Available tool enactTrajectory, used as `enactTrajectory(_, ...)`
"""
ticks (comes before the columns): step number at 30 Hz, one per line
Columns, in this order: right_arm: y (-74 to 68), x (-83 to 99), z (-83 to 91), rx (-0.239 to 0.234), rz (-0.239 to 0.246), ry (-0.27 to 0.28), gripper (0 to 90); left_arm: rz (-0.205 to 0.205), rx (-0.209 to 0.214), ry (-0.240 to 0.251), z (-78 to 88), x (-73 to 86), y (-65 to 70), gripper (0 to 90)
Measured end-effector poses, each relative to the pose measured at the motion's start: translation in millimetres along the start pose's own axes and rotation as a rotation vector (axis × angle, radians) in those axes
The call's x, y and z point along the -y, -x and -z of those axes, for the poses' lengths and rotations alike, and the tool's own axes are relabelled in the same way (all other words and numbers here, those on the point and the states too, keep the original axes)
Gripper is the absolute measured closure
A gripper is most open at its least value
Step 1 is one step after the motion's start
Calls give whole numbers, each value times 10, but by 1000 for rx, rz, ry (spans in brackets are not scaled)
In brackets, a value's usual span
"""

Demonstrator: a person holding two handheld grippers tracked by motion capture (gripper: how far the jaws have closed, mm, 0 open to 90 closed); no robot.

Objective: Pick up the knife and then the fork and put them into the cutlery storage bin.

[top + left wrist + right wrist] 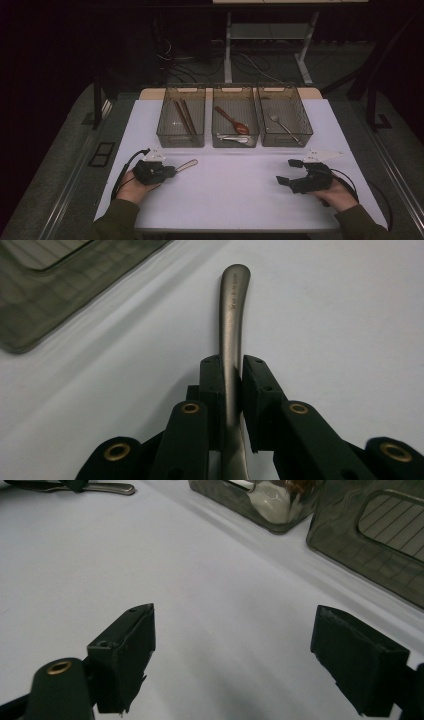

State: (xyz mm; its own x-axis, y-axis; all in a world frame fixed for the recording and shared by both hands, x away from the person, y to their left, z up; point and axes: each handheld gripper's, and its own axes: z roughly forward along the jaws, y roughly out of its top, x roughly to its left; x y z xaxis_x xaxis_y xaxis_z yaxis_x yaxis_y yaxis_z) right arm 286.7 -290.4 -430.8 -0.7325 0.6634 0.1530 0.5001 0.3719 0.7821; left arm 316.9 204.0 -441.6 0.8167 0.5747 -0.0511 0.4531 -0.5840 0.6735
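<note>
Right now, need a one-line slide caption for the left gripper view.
Left hand-held gripper shut on a metal utensil handle lying on the white table, beside a smoky plastic bin.

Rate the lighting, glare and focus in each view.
High view: dim, dark surroundings, table evenly lit. Left gripper view: sheen along the metal handle, near claw parts soft. Right gripper view: bins blurred, soft shadows under them.

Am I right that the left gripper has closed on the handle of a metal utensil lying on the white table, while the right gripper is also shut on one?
Not quite: the right gripper is open, with nothing but bare table between its jaws, as the right gripper view shows. The left gripper is indeed closed on the metal utensil's handle.
</note>
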Motion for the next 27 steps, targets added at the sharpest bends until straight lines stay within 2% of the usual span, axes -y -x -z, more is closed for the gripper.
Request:
enactTrajectory(3, -14, -28, 30, -33, 11, -14, 182, -27, 13, -1, 3, -46, 46, 797)
enactTrajectory(8, -6, -58, 64, -144, 20, -24, 182, -67, 58, 25, 13, -175, 164, 796)
enactTrajectory(17, -78, -152, 51, -181, 77, -49, 182, -178, 164, 47, -102, -491, 539, 796)
enactTrajectory(27, -200, -285, -49, -241, 140, -96, 182, -324, 286, 47, -359, -874, 989, 796)
